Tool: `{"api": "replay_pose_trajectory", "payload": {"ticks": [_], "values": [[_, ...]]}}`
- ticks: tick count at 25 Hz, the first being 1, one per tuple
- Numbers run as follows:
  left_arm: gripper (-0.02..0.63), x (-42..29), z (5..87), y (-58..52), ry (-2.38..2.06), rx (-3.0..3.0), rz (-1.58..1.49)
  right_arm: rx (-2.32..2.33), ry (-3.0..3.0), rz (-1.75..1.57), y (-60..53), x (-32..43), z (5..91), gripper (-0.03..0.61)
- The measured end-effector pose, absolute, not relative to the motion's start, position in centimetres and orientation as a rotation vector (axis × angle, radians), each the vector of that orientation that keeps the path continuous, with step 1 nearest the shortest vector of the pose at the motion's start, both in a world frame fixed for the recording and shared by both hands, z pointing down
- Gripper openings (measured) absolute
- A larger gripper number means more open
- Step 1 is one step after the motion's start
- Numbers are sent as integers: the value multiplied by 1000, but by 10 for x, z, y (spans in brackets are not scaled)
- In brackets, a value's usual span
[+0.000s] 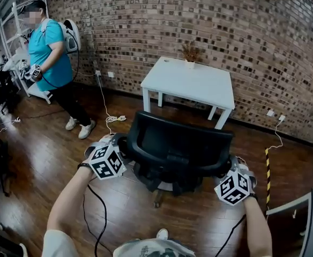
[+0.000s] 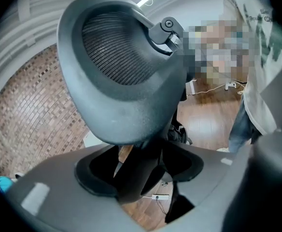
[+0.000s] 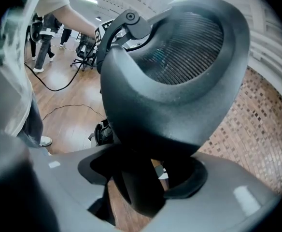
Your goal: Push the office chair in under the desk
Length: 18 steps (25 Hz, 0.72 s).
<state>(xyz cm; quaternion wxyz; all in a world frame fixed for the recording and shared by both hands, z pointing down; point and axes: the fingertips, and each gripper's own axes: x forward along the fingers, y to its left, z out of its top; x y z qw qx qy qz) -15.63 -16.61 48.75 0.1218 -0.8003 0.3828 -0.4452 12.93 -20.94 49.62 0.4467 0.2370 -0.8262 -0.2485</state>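
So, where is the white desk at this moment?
In the head view the white desk stands at upper centre, by the brick wall, beyond the office chair.

The backrest of the office chair hides its seat

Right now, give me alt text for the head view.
The left gripper and right gripper flank the backrest of a black office chair facing a white desk by a brick wall. A person in a teal shirt stands at far left.
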Motion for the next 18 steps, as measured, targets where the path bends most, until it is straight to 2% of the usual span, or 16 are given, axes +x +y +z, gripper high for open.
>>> {"api": "replay_pose_trajectory", "payload": {"ticks": [18], "values": [[311,-165,480,-255,1128,-2339,-1290,607,-2017,-639,-301,120,489,288]]}}
